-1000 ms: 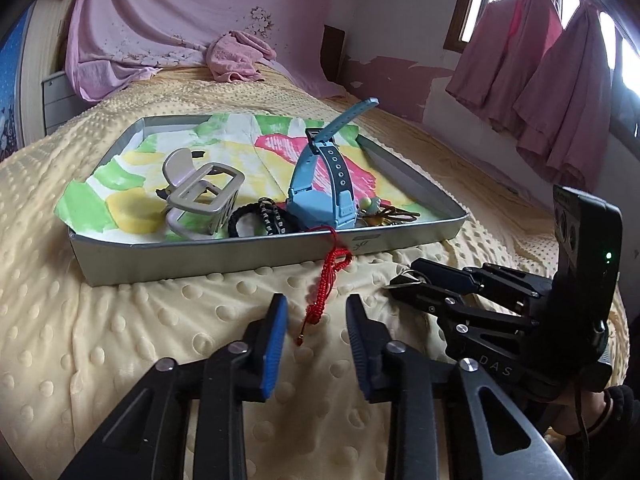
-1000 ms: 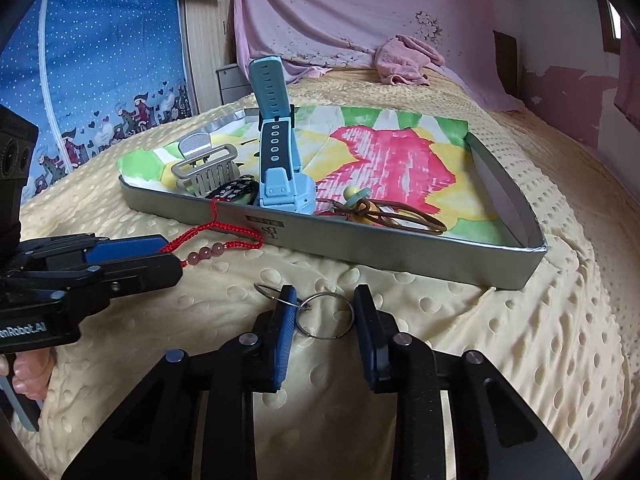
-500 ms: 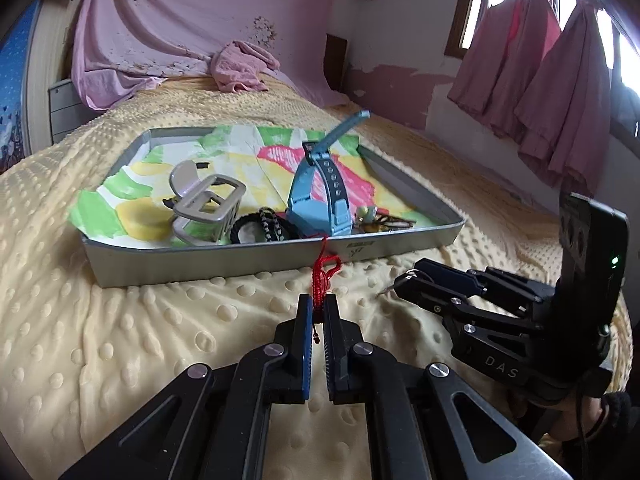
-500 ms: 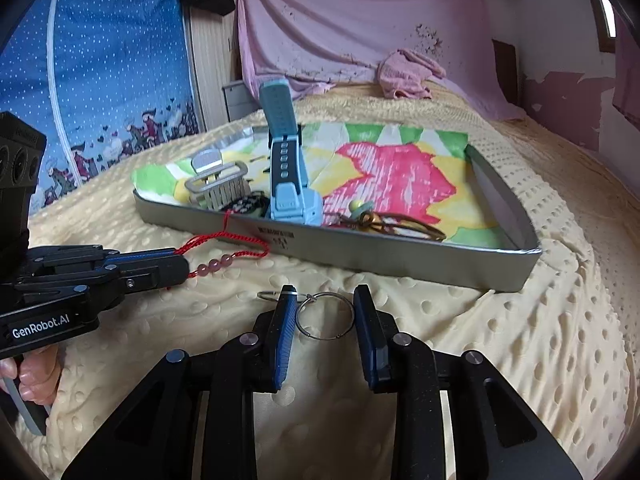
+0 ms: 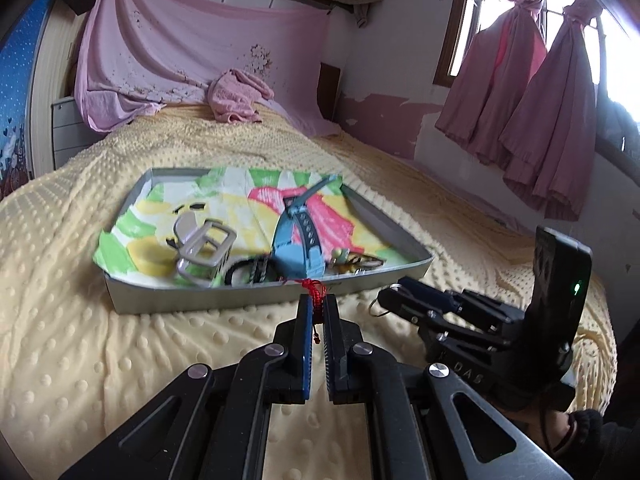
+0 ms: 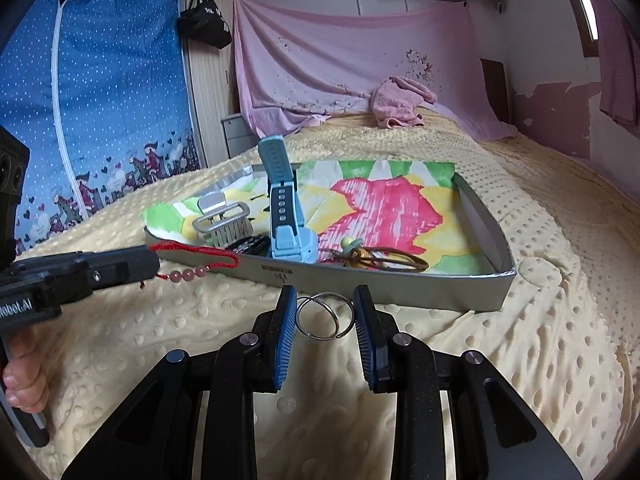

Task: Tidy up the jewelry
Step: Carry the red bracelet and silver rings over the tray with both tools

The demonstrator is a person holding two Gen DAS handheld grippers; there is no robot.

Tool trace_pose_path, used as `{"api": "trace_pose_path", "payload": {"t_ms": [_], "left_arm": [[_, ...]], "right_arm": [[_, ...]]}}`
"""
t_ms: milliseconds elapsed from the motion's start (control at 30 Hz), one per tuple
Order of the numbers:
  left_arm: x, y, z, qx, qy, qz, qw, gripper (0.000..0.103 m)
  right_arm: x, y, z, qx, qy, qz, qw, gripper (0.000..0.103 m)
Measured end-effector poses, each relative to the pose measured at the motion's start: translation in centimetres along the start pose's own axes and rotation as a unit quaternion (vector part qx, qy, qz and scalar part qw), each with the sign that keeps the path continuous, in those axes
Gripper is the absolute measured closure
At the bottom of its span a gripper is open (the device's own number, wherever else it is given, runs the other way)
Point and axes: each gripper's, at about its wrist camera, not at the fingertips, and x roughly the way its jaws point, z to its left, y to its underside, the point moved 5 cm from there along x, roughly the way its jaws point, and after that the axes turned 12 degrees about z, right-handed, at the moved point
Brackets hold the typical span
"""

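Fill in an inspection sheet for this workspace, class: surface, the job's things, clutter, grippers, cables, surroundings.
Surface: yellow dotted bedspread, soft and uneven.
Job's things: grey rectangular metal tray lined with colourful paper holds a light blue plastic watch, a grey hair claw clip, a black bracelet and brown hair ties. A red cord bracelet with pink beads trails over the tray's front rim. A double metal key ring lies on the bedspread.
Clutter: crumpled pink towel.
Grippers: left gripper shut on the red cord; right gripper open around the key ring.
Cables: nothing seen.
Surroundings: pink draped sheet, blue polka-dot wardrobe cover, pink curtains.
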Motion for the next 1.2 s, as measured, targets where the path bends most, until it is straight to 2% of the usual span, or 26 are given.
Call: {"api": "trace_pose_path", "payload": {"t_ms": [400,633,833,1067,1200], "left_arm": [[-0.2,-3.0,0.1,-0.003,0.002,-0.023,0.9997,0.098],[1.9,-4.7,1.9,-0.039,-0.019,-0.044,0.9981,0.098],[4.7,-4.9,3.2,-0.059,-0.033,-0.029,0.9973,0.098],[6.9,-3.7,3.4,-0.068,-0.033,0.008,0.9971,0.098],[7.1,-3.4,3.7,-0.077,-0.035,0.019,0.9962,0.098]], "right_arm": [[-1.1,-1.4,-0.5,0.009,-0.005,-0.03,0.999,0.077],[-0.4,-4.7,-1.5,0.006,0.003,-0.051,0.999,0.077],[2.2,-6.4,-2.6,0.023,0.002,-0.022,0.999,0.077],[5.0,-5.2,-3.0,0.037,0.011,0.039,0.998,0.077],[5.8,-4.4,-3.0,0.039,0.012,0.054,0.998,0.077]]}}
